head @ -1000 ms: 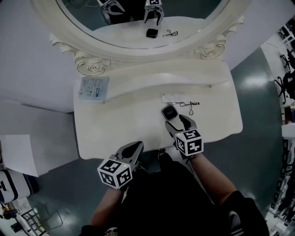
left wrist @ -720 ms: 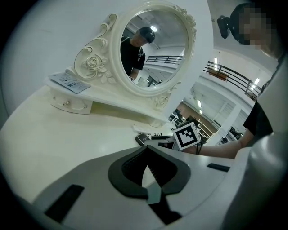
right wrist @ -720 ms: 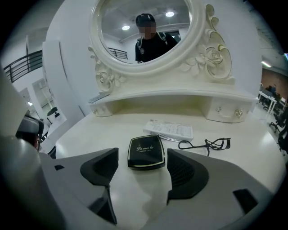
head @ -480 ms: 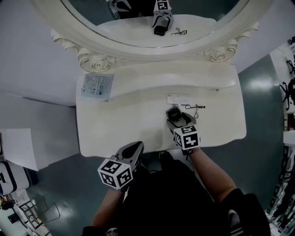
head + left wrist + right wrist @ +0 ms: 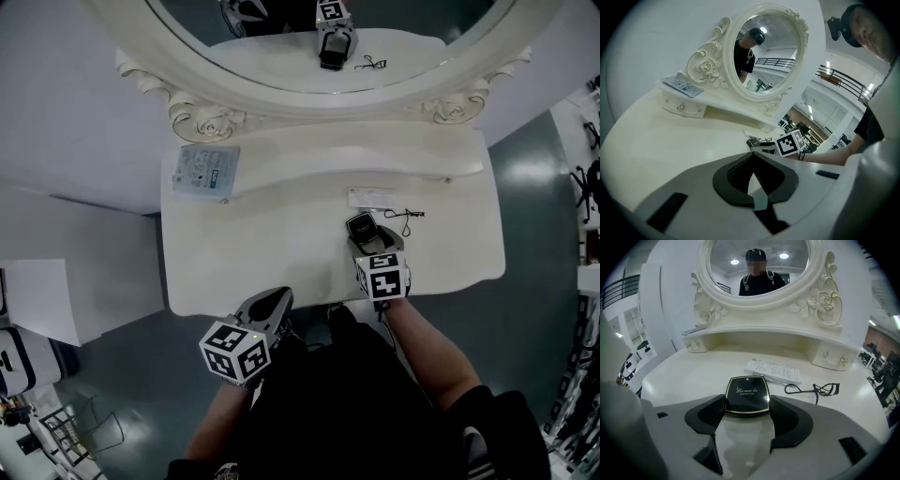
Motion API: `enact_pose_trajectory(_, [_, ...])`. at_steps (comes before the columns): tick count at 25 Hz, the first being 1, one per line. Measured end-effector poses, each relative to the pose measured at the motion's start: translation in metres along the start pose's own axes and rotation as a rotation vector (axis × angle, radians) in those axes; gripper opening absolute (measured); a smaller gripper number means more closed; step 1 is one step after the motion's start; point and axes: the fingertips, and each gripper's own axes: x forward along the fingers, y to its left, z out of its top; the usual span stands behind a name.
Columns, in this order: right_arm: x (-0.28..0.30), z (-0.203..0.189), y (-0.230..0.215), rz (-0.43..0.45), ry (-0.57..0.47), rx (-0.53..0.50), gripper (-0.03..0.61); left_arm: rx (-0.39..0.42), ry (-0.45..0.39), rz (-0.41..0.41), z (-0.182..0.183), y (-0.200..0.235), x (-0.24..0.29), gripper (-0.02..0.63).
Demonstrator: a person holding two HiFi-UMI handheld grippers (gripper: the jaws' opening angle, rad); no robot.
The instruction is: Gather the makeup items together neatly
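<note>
Toward the worktop's right front edge, a black compact, lid shut, flat between the wide-spread tips of the right hand-held gripper, released, not clamped. Just behind, a flat white box; beside that, an eyelash curler. Off the front edge, the left hand-held gripper, clenched on nothing. On the raised shelf's left end, a pale packet. Behind, an oval mirror; below, grey-green floor.

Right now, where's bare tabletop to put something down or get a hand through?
Free: left half of the tabletop, between front edge and raised shelf. Crowded: right of centre, where the compact, white packet and eyelash curler cluster at the right gripper.
</note>
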Motion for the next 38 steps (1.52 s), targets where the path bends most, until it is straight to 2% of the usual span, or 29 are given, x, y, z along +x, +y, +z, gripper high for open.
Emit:
enact_pose_trajectory(6, [-0.008, 0.009, 0.016, -0.035, -0.04, 0.03, 0.324, 0.017, 0.013, -0.012, -0.004, 0.005, -0.014, 0.008])
enact_pose_trajectory(14, [-0.013, 0.018, 0.068, -0.02, -0.076, 0.081, 0.324, 0.053, 0.039, -0.039, -0.01, 0.013, -0.041, 0.008])
enact_pose_trajectory(26, [0.002, 0.029, 0.146, -0.043, -0.112, 0.129, 0.324, 0.08, 0.076, -0.028, -0.031, 0.052, -0.1, 0.008])
enact_pose_trajectory(38, [0.016, 0.03, 0.183, -0.114, -0.117, 0.185, 0.324, 0.106, 0.087, -0.021, -0.043, 0.092, -0.148, 0.008])
